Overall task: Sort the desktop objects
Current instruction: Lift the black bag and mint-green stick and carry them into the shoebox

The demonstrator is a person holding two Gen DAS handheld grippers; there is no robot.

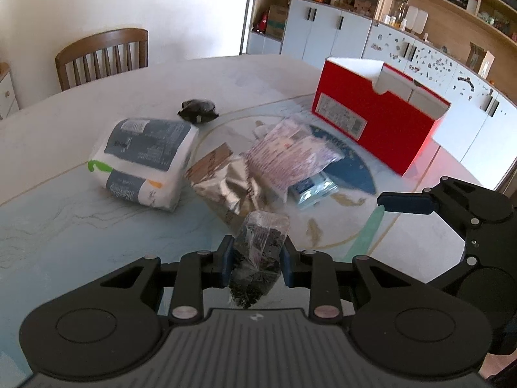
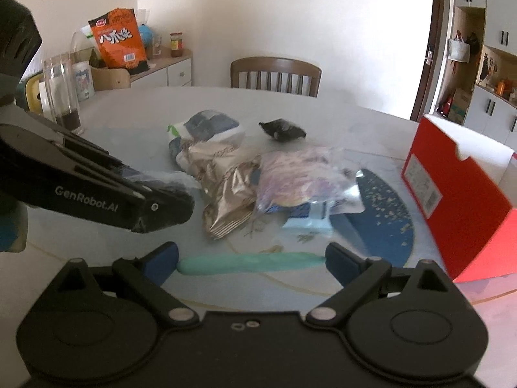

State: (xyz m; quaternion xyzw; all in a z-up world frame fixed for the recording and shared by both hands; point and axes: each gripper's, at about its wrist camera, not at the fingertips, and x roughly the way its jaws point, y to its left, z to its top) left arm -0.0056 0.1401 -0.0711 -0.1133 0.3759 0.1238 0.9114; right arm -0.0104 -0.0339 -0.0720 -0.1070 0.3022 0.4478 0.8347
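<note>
My left gripper [image 1: 257, 258] is shut on a clear plastic bag of dark bits [image 1: 260, 245] and holds it above the table. In the right wrist view that gripper [image 2: 168, 203] shows at the left with the bag [image 2: 168, 179] in it. My right gripper [image 2: 252, 258] is open, with a long teal object [image 2: 248, 263] lying between its fingers. A pile lies on the table: a white and blue pack [image 1: 145, 161], a silver foil bag [image 1: 226, 184], a clear pink-printed bag [image 1: 287, 155], a light blue pack [image 1: 315, 190] and a small black pouch [image 1: 197, 111].
An open red box [image 1: 378, 119] stands at the right of the table [image 1: 64, 226]; it also shows in the right wrist view [image 2: 465, 194]. A wooden chair [image 2: 275, 76] stands behind the table. A glass tumbler [image 2: 63, 93] and an orange snack bag [image 2: 118, 37] stand at the far left.
</note>
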